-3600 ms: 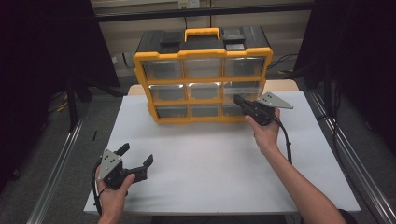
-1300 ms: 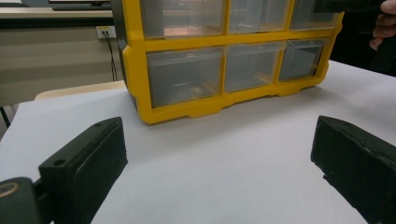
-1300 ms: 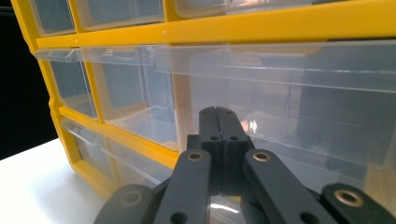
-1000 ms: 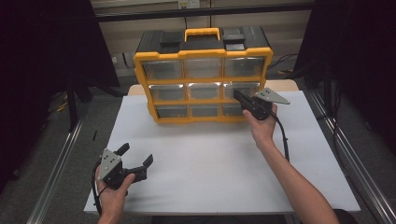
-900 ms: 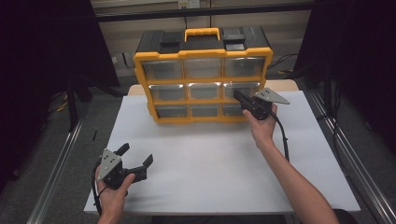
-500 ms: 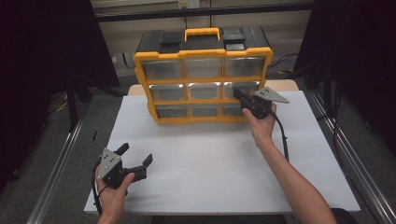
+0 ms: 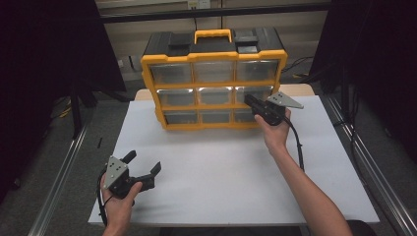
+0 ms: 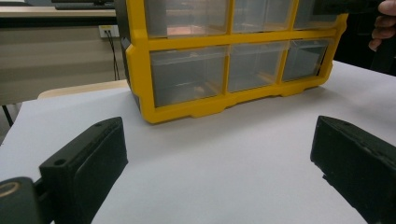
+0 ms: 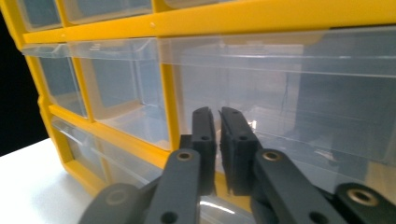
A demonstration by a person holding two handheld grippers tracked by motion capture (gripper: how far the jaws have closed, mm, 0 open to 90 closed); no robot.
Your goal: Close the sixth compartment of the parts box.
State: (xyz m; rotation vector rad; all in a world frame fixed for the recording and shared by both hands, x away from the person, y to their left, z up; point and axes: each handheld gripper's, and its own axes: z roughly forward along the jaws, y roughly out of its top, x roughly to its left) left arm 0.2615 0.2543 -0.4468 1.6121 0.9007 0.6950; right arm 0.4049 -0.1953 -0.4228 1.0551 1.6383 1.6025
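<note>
left gripper [image 7: 140,172]: nearest me, parked well in front of the organizer's left corner, jaws spread wide with nothing between them but bare table.

white table top [image 7: 221,172]: smooth sheet, so I'd guess the cabinet slides on it if you push instead of pull clean.

right gripper [image 7: 250,101]: up against the organizer's front at the right column, between the middle and bottom rows. Jaws nearly pressed together, just a sliver of gap that has only now been opening. Nothing pinched that I can see.

clear drawer [image 9: 299,93]: the one right at the gripper tips, middle row, right end. Looks empty, thin see-through plastic, so light, rigid, a bit slick. Probably cracks if squeezed hard.

where to grab: I'd go for the lip along the drawer's front edge and pull straight out. Flat face gives the pads nothing.

yellow drawer organizer [image 7: 211,61]: at the table's far edge, three by three drawers, black top with a yellow carry handle [image 7: 213,35].

writing: no brand or label I can read.
</note>
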